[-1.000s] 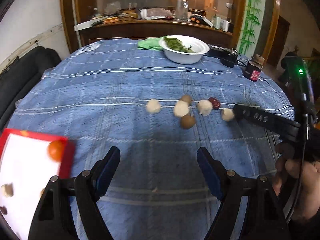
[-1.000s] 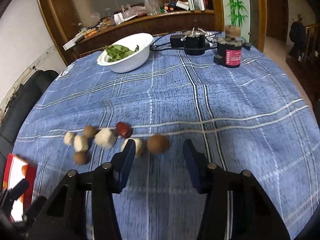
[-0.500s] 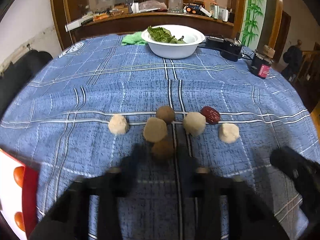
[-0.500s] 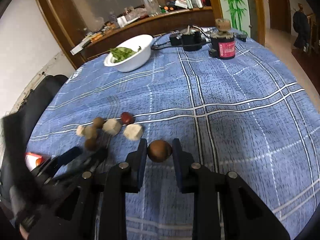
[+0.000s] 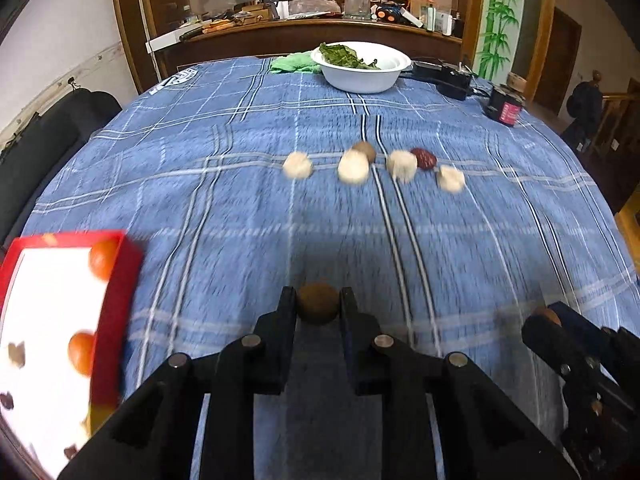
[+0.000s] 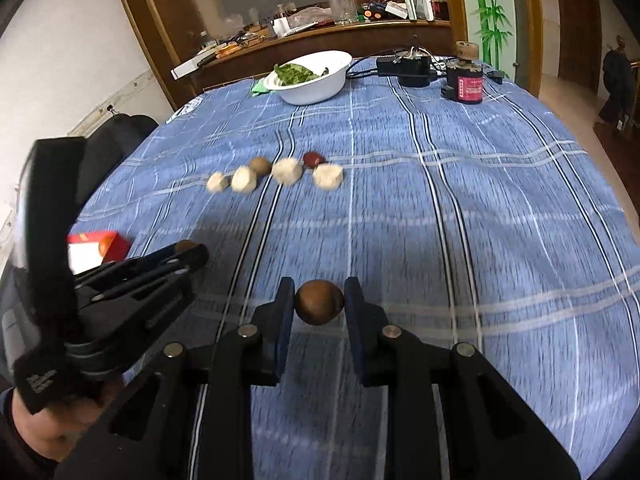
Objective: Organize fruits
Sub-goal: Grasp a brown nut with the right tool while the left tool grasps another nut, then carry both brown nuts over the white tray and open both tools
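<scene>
Both brown fruits lifted clear of worktop: left hand-held gripper clamped on dull brown fruit, right hand-held gripper pinching glossy brown fruit. Red tray at left already holding two orange fruits plus small pieces. Left to sort, mid-cloth: four pale chunks, one brown fruit, one red date; roughly halfway by estimate.

We see a row of fruits mid-table; a tray lies near left, a bowl far behind.
</scene>
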`<state>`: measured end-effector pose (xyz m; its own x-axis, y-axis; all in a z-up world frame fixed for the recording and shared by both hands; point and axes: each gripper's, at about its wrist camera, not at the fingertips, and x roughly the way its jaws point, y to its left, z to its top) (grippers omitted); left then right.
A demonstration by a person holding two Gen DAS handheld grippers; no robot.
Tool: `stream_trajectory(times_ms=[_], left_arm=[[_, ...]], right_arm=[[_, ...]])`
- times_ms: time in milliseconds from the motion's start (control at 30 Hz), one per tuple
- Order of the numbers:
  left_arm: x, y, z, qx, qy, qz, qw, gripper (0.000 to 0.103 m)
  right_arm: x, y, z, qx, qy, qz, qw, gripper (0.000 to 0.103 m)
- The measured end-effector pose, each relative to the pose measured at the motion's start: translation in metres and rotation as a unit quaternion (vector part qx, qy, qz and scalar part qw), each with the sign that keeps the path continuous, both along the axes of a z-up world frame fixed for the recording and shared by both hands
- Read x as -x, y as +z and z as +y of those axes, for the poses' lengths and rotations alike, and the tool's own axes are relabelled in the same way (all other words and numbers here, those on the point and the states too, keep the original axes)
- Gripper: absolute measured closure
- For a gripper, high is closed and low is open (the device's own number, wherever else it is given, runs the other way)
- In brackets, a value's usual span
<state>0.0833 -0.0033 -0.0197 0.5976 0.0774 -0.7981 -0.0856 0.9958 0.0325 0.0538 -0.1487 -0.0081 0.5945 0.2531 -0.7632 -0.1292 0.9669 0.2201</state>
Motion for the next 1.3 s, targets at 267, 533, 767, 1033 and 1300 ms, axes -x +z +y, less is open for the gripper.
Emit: stream_trajectory(times_ms=[267,533,767,1033,1300], left_arm=[[0.041,0.011,0.011,0.006,-0.008,-0.014,0.9998,0.083],[0.064,0.025,0.030,0.014,0.005,-0.032,0.9994,0.083],[0.076,0.030,0.050,0.014,0.025,-0.039,0.9988,0.083],[0.090,0.040,0.069,0.010,0.051,-0.058,0.9969,0.083],[0.099,0.045,0.094,0.009,0.080,-0.066,0.9945,0.083]], right_arm=[[0.036,-0.004,0.020,0.011,0.008,0.003,1.000,0.076],[0.053,0.003,0.050,0.019,0.032,-0.003,0.999,0.076],[0.064,0.005,0.076,0.019,0.058,-0.008,0.998,0.076],[0.074,0.011,0.097,0.018,0.082,-0.017,0.996,0.076],[0.076,0.018,0.120,0.016,0.108,-0.028,0.994,0.076]])
